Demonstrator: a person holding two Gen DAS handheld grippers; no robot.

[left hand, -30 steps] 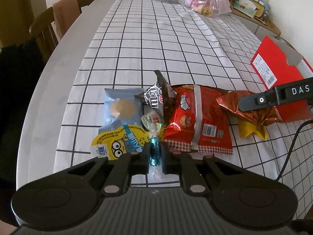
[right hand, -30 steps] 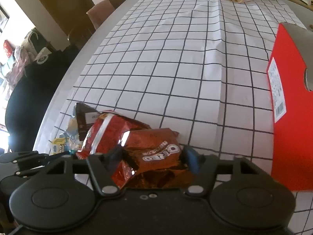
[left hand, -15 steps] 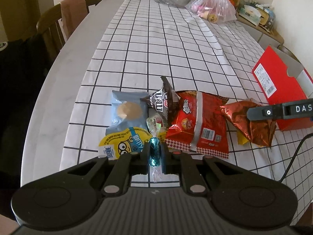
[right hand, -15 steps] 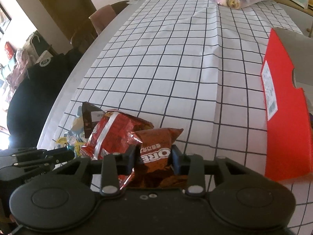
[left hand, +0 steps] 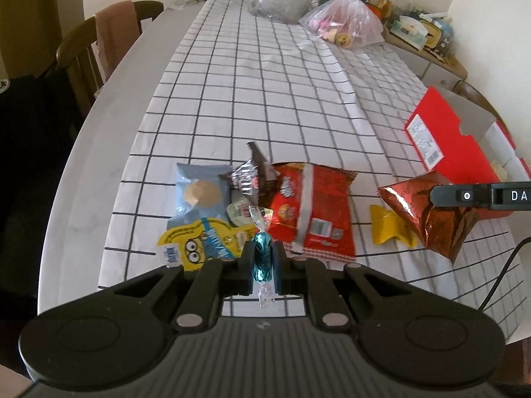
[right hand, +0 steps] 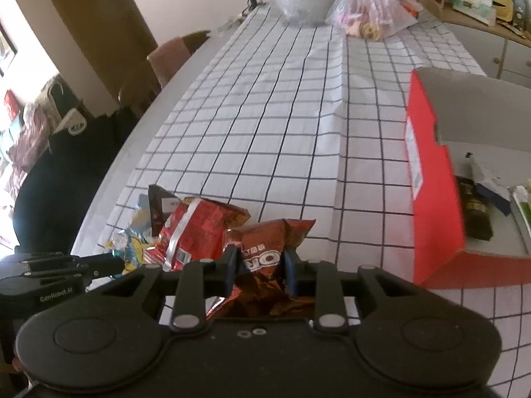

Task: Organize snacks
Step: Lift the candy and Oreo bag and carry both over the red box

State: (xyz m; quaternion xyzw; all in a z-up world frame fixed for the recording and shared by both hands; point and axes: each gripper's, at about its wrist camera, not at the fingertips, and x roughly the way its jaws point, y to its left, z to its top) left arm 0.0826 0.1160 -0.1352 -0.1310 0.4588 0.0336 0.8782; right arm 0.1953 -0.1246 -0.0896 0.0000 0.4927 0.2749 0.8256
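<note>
My left gripper [left hand: 263, 258] is shut on a teal wrapped candy [left hand: 263, 255] and holds it above the snack pile. My right gripper [right hand: 260, 262] is shut on a brown Oreo bag [right hand: 265, 252], lifted off the table; the bag also shows in the left wrist view [left hand: 428, 212]. On the checked cloth lie a red chip bag [left hand: 312, 209], a brown M&M's bag [left hand: 255, 172], a blue cookie pack [left hand: 199, 195], a yellow Minions pack [left hand: 199, 242] and a yellow wrapper [left hand: 388, 225]. The open red box [right hand: 434, 205] stands to the right with some dark packs inside.
Plastic bags [left hand: 341, 23] sit at the far end of the table. A wooden chair [left hand: 99, 46] stands at the left edge. A cluttered sideboard [left hand: 421, 33] is at the back right. The table's left strip [left hand: 109, 126] is bare grey.
My right gripper closed on the Oreo bag and lifted it up and right toward the red box, uncovering the yellow wrapper. My left gripper rose, still holding the candy.
</note>
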